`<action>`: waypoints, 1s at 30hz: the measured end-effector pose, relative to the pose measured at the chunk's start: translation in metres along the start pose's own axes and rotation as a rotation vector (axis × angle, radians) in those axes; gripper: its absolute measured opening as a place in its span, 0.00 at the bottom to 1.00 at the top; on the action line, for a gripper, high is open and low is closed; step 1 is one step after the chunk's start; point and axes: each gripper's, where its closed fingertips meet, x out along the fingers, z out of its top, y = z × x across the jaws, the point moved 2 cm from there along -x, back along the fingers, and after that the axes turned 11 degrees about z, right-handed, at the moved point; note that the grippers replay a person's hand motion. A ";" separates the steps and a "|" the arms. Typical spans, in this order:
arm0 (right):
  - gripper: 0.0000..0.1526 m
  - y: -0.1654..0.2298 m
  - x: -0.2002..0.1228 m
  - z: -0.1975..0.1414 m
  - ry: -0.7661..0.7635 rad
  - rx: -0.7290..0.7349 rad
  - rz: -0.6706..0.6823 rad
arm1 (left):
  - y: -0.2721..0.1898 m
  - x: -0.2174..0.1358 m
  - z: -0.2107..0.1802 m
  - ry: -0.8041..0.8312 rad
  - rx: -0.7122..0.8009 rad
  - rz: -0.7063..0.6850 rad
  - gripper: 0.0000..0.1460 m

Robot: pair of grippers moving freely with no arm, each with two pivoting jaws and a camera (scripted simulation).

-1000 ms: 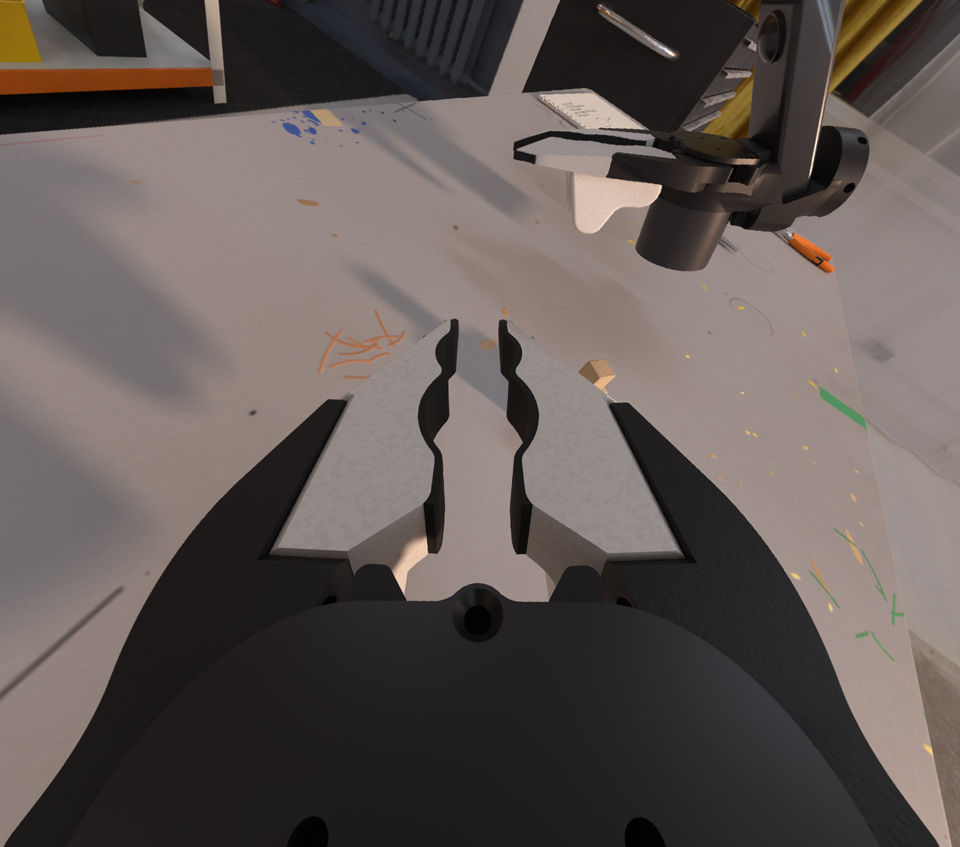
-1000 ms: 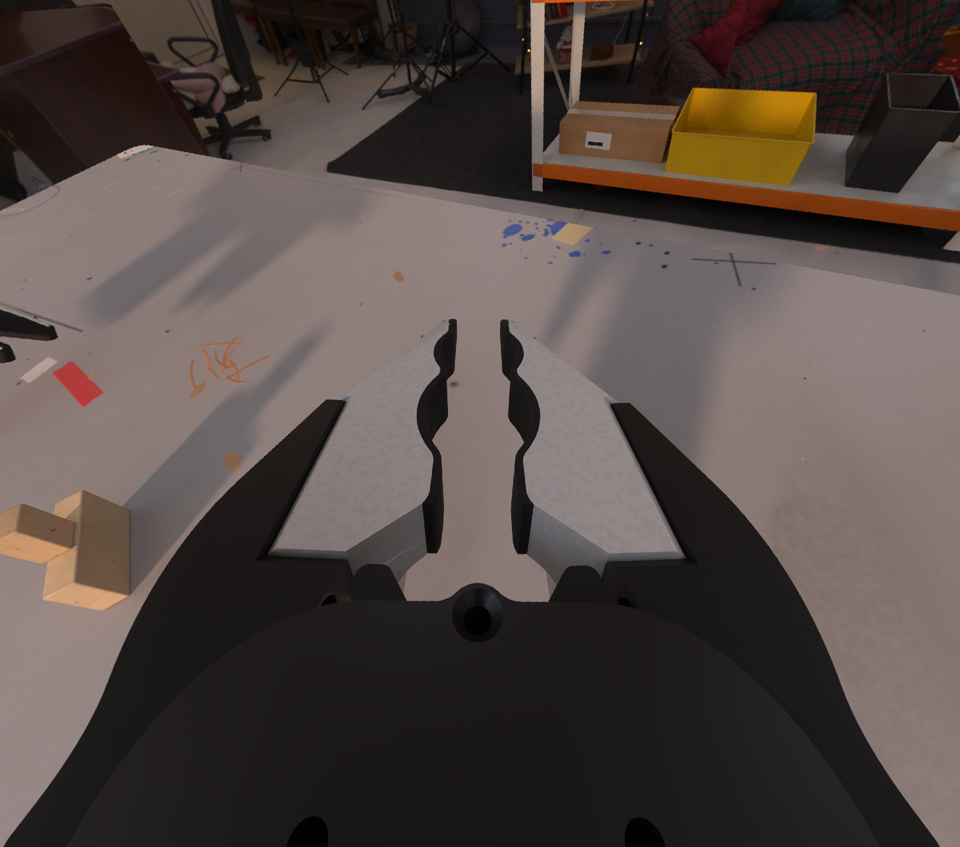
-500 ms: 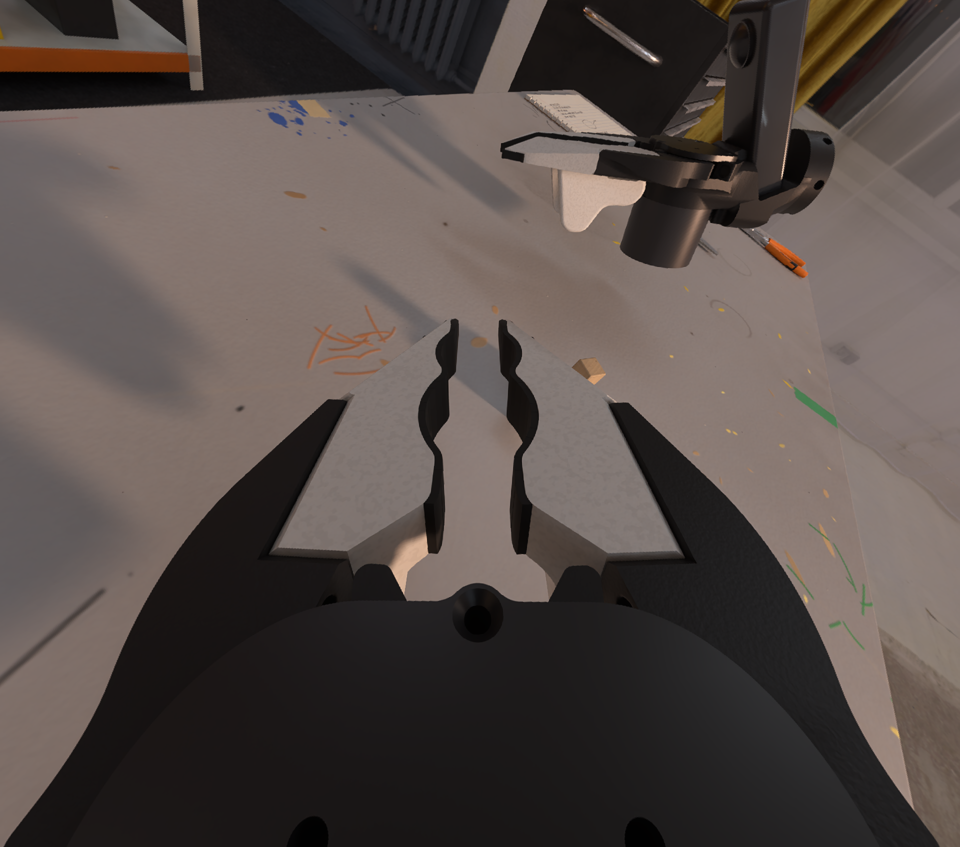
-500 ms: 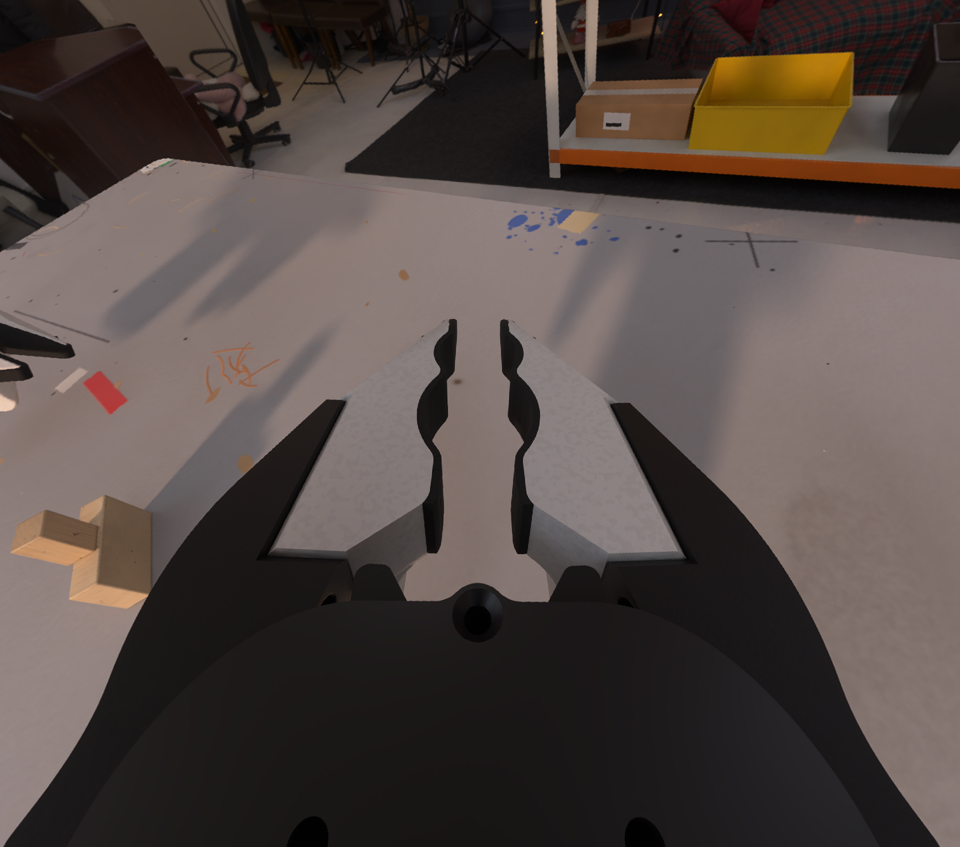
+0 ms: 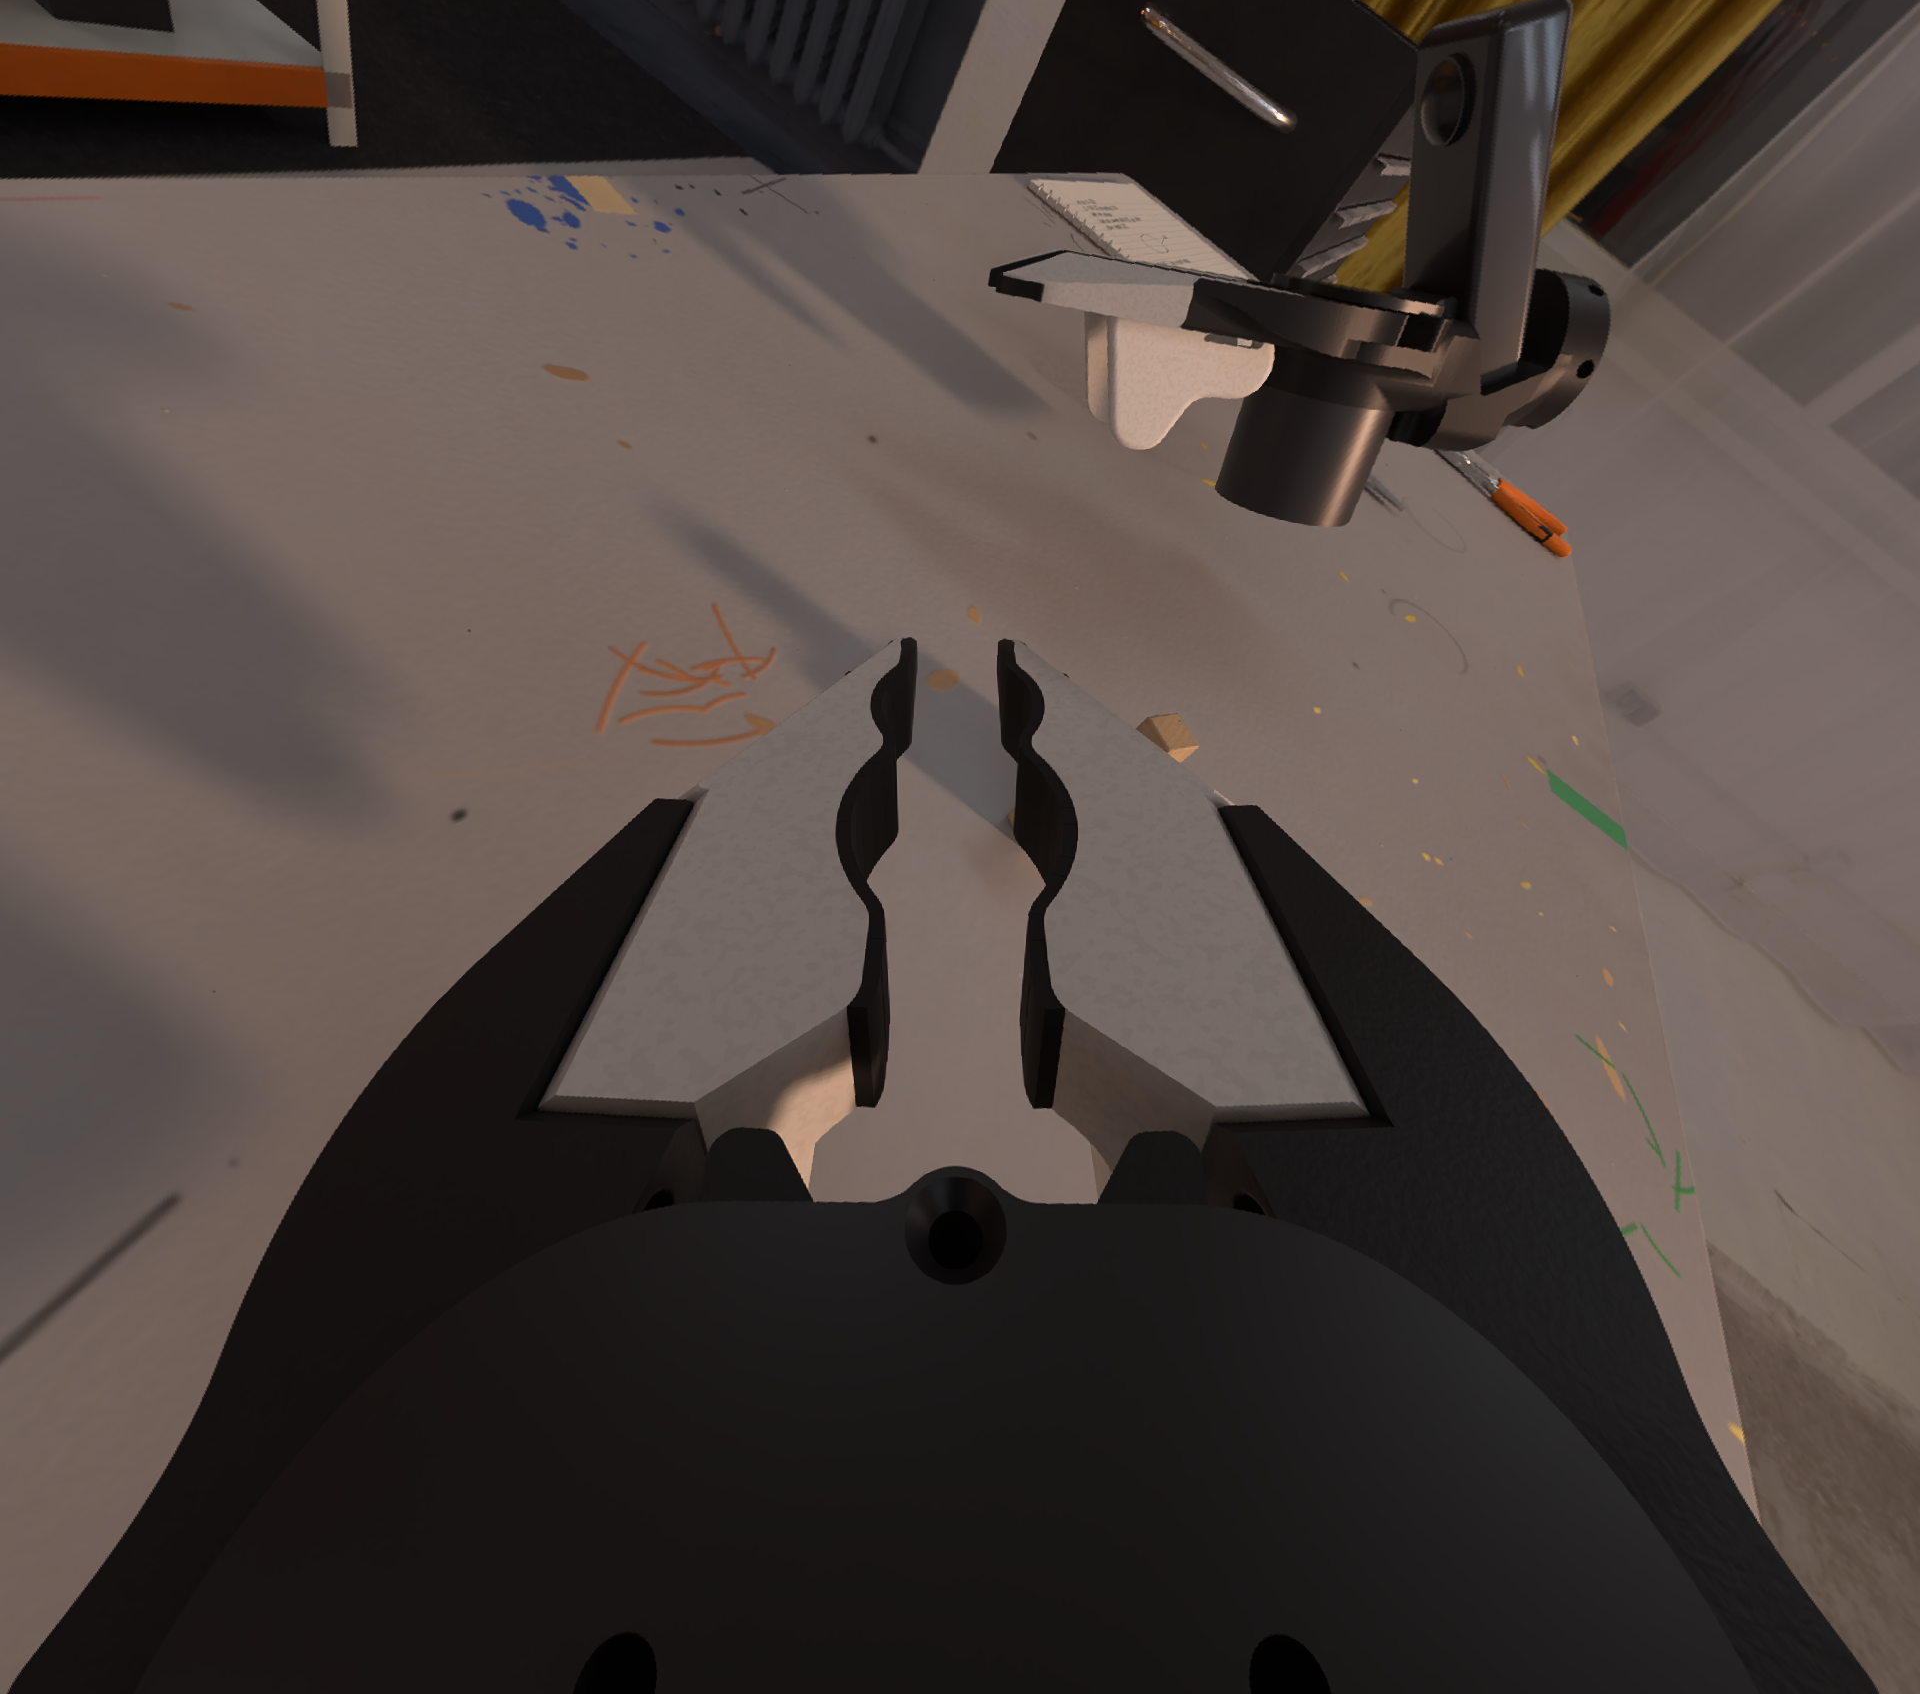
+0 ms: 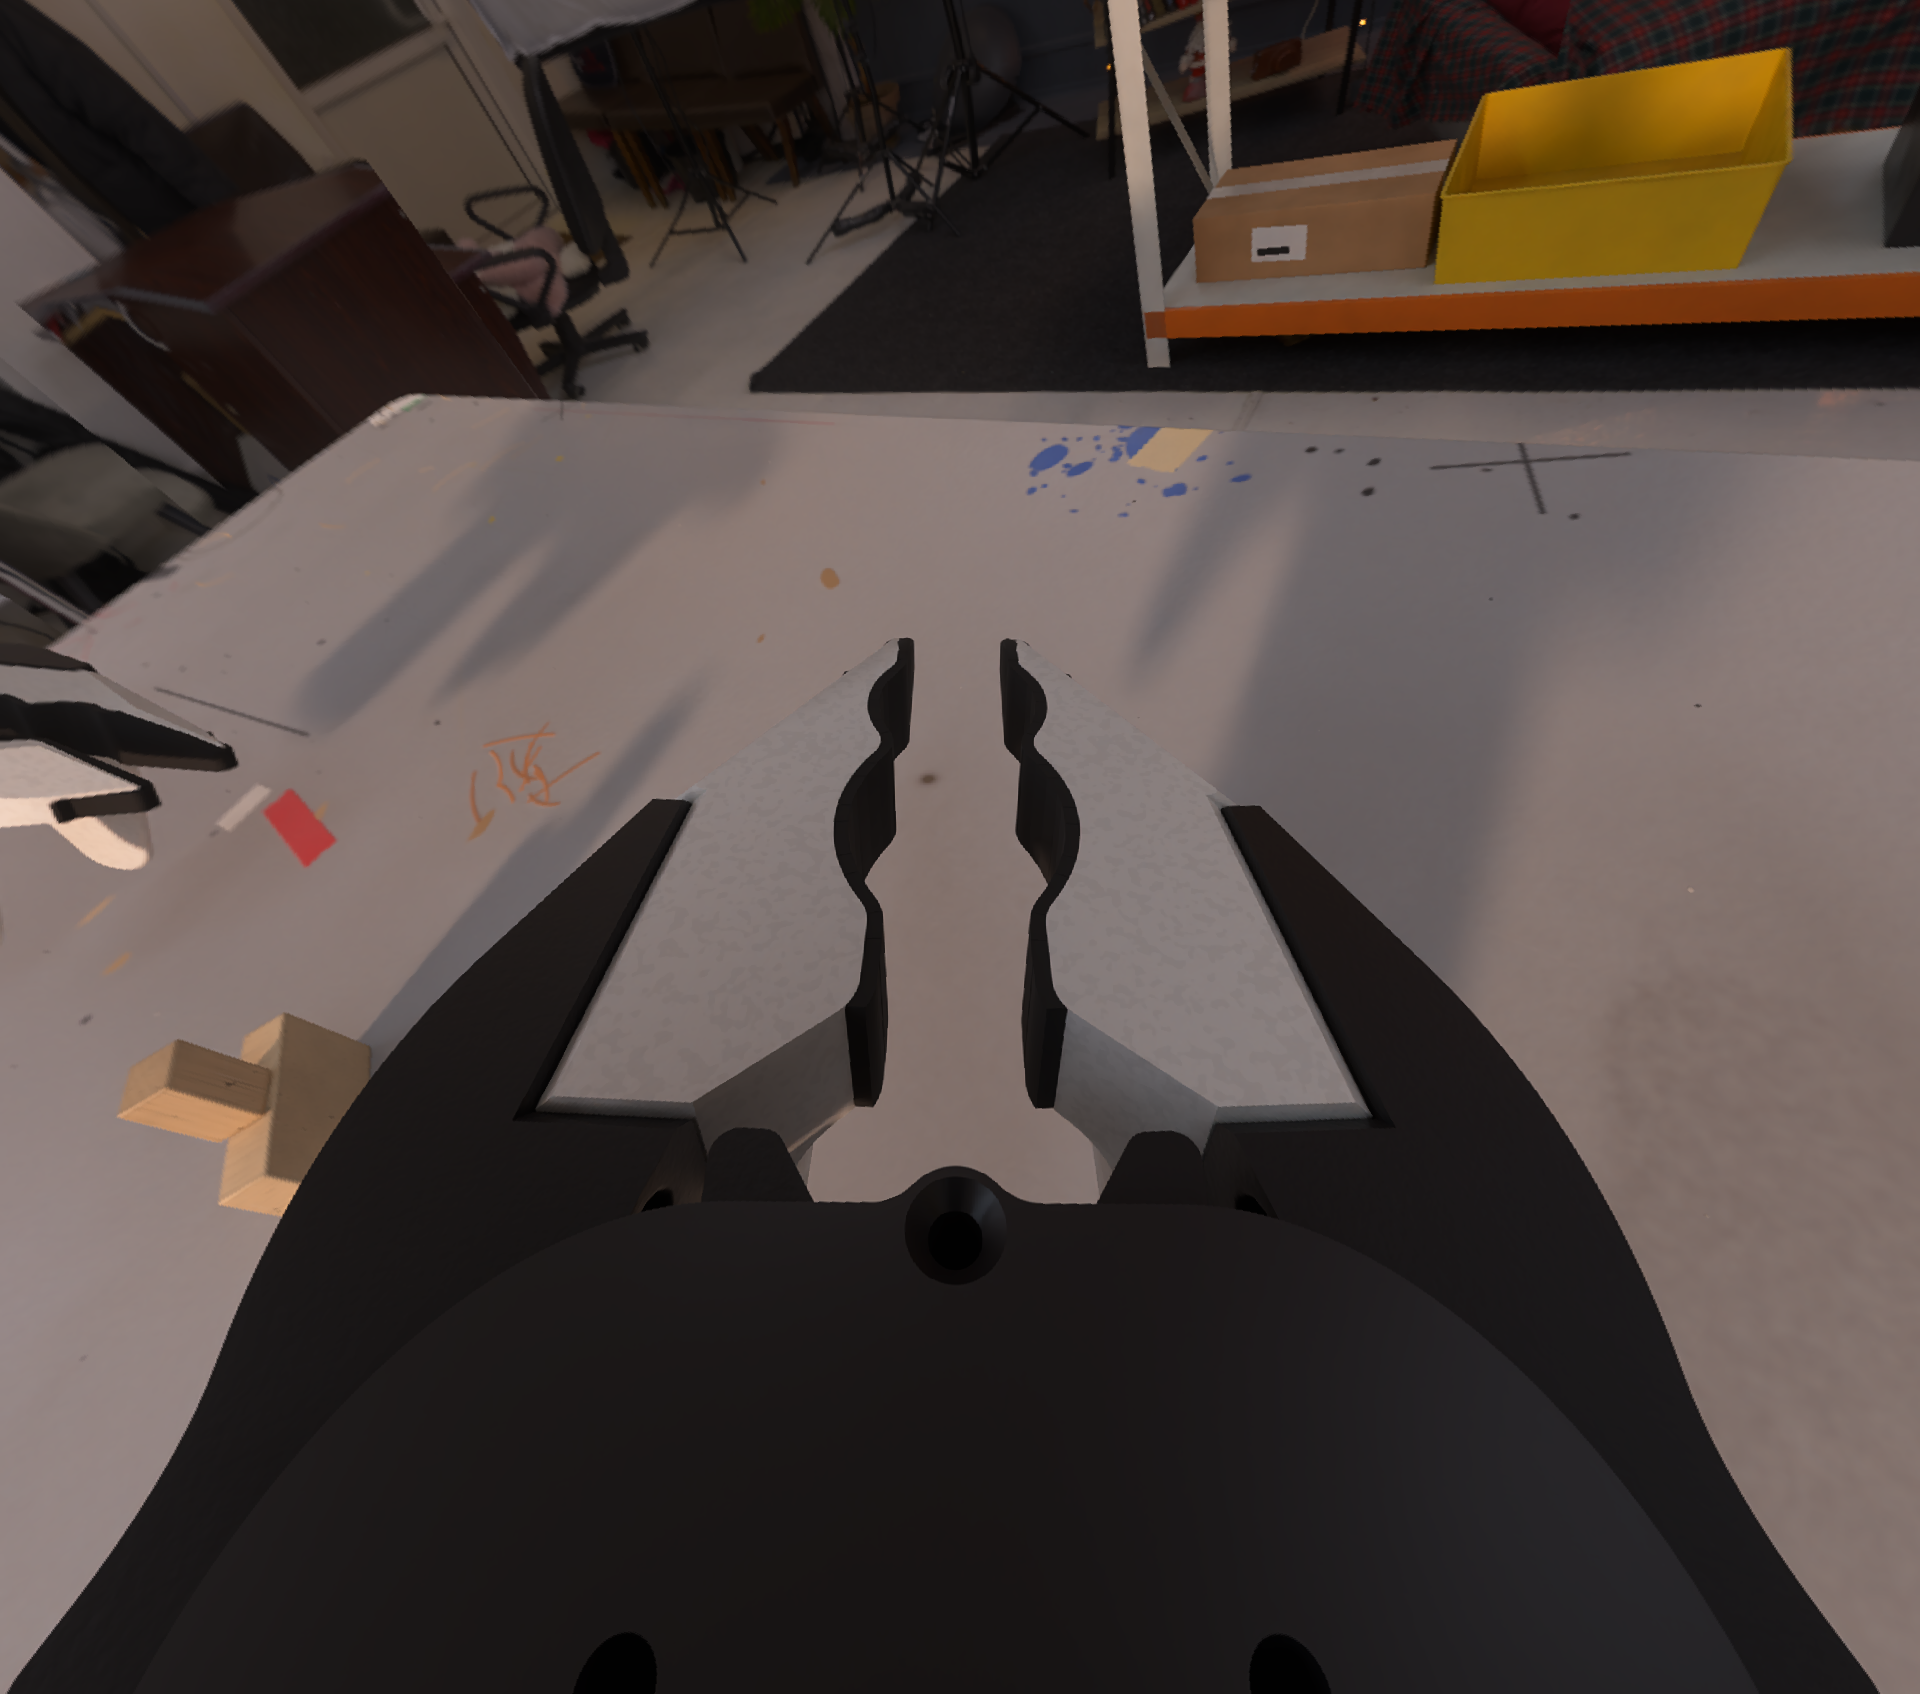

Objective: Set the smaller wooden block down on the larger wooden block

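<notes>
left gripper (image 5: 954,657): fingers parted with a narrow gap, nothing between them, only bare desk (image 5: 312,501) shows through. Hangs above the desk, angled down at it.
right gripper (image 6: 956,657): same, fingers released, small gap, empty. Also seen side-on in the left wrist view (image 5: 1023,280), up off the desk near its far right corner, well apart from the left one.
smaller wooden block (image 6: 197,1090): lying flat on the desk at lower left of the right wrist view. One end butts against the larger block's side, touching. It sits beside it, not on top.
larger wooden block (image 6: 296,1114): on the desk, partly cut off by the right gripper's black body. Taller than the small one.
blocks in left wrist view: just a tan wooden corner (image 5: 1169,735) poking out past the left gripper's right finger. Can't tell which block it is.
left gripper in right wrist view: finger tips enter at the left edge (image 6: 156,771), above the desk, near the red patch (image 6: 299,825), farther out than the blocks.
desk marks: orange scribble (image 5: 691,688) just left of the left gripper's tips; blue paint splatter (image 6: 1101,465) near the far edge; green marks (image 5: 1584,808) on the right side.
other items: orange-tipped pen (image 5: 1522,514) and a notepad (image 5: 1117,221) by the far right corner, black box (image 5: 1205,55) behind the notepad.
background: orange-and-white shelf rack (image 6: 1455,314) with a yellow bin (image 6: 1610,179) and a cardboard box (image 6: 1320,216).
</notes>
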 end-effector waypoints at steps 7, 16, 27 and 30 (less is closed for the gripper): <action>0.11 -0.001 -0.002 0.002 -0.032 0.045 0.038 | 0.001 -0.001 0.001 -0.008 -0.013 -0.010 0.10; 0.11 -0.001 -0.001 0.004 -0.038 0.040 0.040 | 0.001 -0.002 0.002 -0.016 -0.013 -0.007 0.10; 0.15 0.000 -0.009 0.012 -0.110 -0.040 -0.025 | 0.000 -0.004 0.004 -0.039 0.009 0.011 0.11; 0.17 0.004 -0.016 0.017 -0.161 -0.048 -0.023 | -0.002 -0.004 0.003 -0.037 0.027 0.016 0.11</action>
